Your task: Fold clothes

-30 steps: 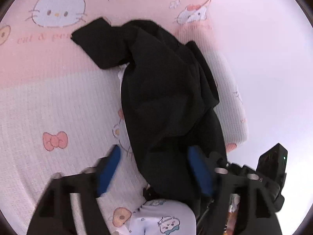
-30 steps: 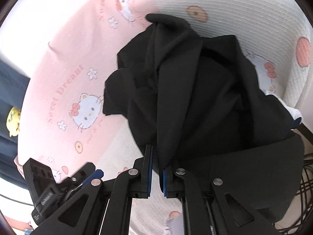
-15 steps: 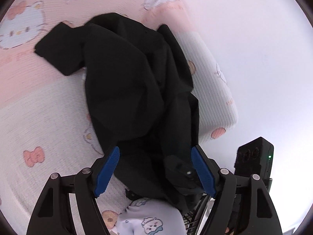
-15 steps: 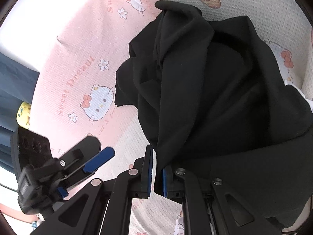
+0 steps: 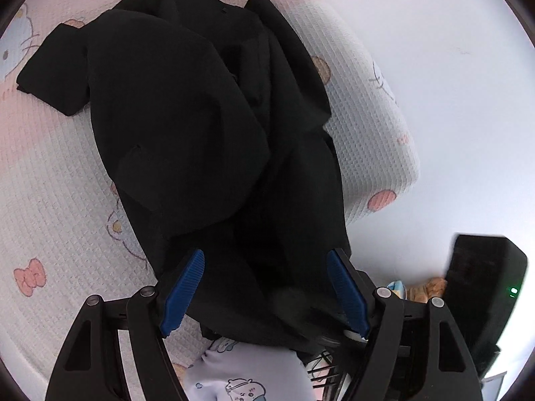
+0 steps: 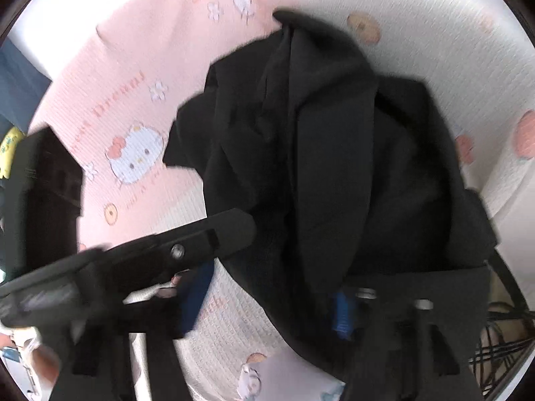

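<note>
A crumpled black garment [image 5: 187, 123] lies on the pink and white cartoon-print bed cover [image 5: 50, 173]. My left gripper [image 5: 264, 287] is open, its blue-padded fingers [image 5: 182, 287] wide apart over the garment's near end, gripping nothing. In the right wrist view the same garment [image 6: 334, 153] fills the middle. My right gripper [image 6: 271, 304] now stands open, blue pads [image 6: 341, 314] apart, with the cloth draped loose between and over them. The left gripper's black body [image 6: 174, 250] crosses in front of the right camera, blurred.
The bed's right edge [image 5: 398, 153] drops off beside a white wall [image 5: 451, 67]. A light printed cloth [image 5: 247, 374] lies below the left gripper. A dark wire rack [image 6: 501, 341] sits at the lower right. Blue fabric [image 6: 20, 77] shows at far left.
My right gripper has opened and let go of the black garment's fold. My left gripper has moved in close over the garment, crossing in front of the right camera.
</note>
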A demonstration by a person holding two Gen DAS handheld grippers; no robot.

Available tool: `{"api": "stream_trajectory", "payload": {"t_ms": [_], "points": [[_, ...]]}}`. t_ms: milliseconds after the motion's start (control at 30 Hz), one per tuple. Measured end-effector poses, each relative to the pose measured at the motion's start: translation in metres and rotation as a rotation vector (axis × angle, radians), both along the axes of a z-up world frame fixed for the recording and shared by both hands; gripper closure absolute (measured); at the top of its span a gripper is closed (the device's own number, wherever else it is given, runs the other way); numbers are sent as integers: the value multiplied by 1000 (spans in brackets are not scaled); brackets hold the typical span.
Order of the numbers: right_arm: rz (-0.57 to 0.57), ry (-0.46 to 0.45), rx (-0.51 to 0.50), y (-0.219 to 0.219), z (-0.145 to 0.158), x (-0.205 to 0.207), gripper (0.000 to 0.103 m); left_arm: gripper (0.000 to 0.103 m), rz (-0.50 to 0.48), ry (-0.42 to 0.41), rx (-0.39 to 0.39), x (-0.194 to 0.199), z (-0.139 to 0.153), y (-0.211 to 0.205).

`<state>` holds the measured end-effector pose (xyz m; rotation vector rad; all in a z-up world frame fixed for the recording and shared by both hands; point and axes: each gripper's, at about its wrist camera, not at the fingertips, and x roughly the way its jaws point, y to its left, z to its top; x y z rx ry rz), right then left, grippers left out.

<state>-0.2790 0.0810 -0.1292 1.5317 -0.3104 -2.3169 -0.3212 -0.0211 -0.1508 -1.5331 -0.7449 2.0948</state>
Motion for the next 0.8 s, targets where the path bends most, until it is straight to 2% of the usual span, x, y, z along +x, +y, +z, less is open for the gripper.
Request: {"api": "stream_trajectory", "payload": {"t_ms": [100, 233, 333, 567, 800], "points": [[-32, 25, -1, 31, 18, 3, 34, 28, 3, 10, 8, -3, 6, 1], [-76, 54, -64, 75, 31, 4, 30, 28, -11, 25, 0, -4, 17, 9], [-131, 53, -37, 87, 33, 3, 29, 28, -33, 25, -9, -10, 20, 25], [-240, 32, -17, 136, 9, -24, 29, 28, -95, -7, -38, -24, 13, 68], [-244, -38, 19, 149, -38, -62, 29, 28, -131, -95, -44, -39, 1, 97]]}}
